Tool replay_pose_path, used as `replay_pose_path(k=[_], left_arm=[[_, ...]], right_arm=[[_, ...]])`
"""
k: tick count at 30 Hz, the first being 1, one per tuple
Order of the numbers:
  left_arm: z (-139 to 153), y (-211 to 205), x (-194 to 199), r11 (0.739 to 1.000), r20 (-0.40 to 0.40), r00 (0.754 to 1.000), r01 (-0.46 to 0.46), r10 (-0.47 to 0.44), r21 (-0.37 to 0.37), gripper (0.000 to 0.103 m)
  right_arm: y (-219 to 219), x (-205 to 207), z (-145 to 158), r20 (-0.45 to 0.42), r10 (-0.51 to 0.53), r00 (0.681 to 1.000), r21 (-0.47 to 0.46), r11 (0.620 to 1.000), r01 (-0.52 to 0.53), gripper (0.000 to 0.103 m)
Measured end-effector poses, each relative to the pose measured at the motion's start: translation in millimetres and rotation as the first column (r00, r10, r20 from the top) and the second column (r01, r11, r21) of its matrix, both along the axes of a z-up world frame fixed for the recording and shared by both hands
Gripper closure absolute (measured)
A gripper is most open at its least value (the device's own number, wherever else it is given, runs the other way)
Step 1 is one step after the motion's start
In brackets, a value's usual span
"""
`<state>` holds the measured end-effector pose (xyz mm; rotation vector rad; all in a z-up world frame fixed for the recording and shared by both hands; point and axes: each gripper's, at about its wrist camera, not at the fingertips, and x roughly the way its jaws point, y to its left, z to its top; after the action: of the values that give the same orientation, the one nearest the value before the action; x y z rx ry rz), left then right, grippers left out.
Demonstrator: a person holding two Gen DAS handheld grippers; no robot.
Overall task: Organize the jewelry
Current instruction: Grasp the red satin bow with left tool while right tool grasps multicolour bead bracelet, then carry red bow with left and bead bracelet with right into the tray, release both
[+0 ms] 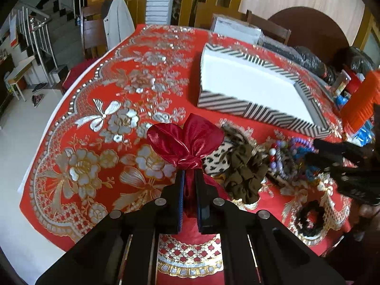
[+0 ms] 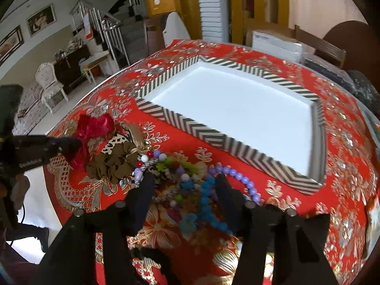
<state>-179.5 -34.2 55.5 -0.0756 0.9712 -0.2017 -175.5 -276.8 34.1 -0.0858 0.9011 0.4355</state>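
A: Nothing in the tray (image 2: 237, 118) yet. White inside, all bare, striped rim around it.

B: So hardly begun?

A: Just starting, by the look of it. All the jewelry still out on the tabletop (image 1: 95, 123), in a pile near the tray's front edge.

B: What's in the pile?

A: Red bow (image 1: 187, 140), shiny. Brown scrunchie (image 1: 242, 173) right beside it, touching a spotted one. Then beads (image 2: 190, 185), all colours, in a tangle. Purple bead string (image 2: 244, 180) curling out to the side. Black scrunchie (image 1: 311, 216) a bit apart, closer in.

B: And the left gripper (image 1: 190, 178)?

A: Jaws pinched tight on the bow's red cloth, just under the knot. Bow low over the tabletop. Can't tell if lifted.

B: The right gripper (image 2: 182, 185)?

A: Jaws about half wide, one on each side of the bead tangle. Beads in between, but pads not clearly pressing on them. Blurry there.

B: What's left, then?

A: Nearly all of it, probably. Bow into the tray first, maybe. Then beads, scrunchies, the rest.

B: Anything tricky?

A: Beads tangled up. Might come up in a clump, or drag a neighbour along.
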Motion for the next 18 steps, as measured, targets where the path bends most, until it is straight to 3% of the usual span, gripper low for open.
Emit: replay_pose_path(k=[7,9,10,18], left_arm=[[14,-6,0,1.000,0.034,0.999,0.011,-0.010,-0.024,0.103],[17,-7,0,1.000,0.043,0.999,0.016,-0.015,-0.024,0.103],[18,-8,0,1.000,0.046,0.999,0.018,-0.017,-0.024,0.103],[18,-13,0,0.999,0.045,0.999,0.025,-0.023,-0.029,0.103]], right_arm=[[15,25,-18,-0.043,0.050,0.998,-0.005,0.999,-0.050,0.051],[18,31,-26,-0.072,0.072,0.995,0.014,0.997,-0.071,0.074],[19,32,-29,-0.084,0.074,0.994,0.018,0.997,-0.073,0.092],[-1,18,4,-0.031,0.057,0.998,0.172,0.984,-0.051,0.093]])
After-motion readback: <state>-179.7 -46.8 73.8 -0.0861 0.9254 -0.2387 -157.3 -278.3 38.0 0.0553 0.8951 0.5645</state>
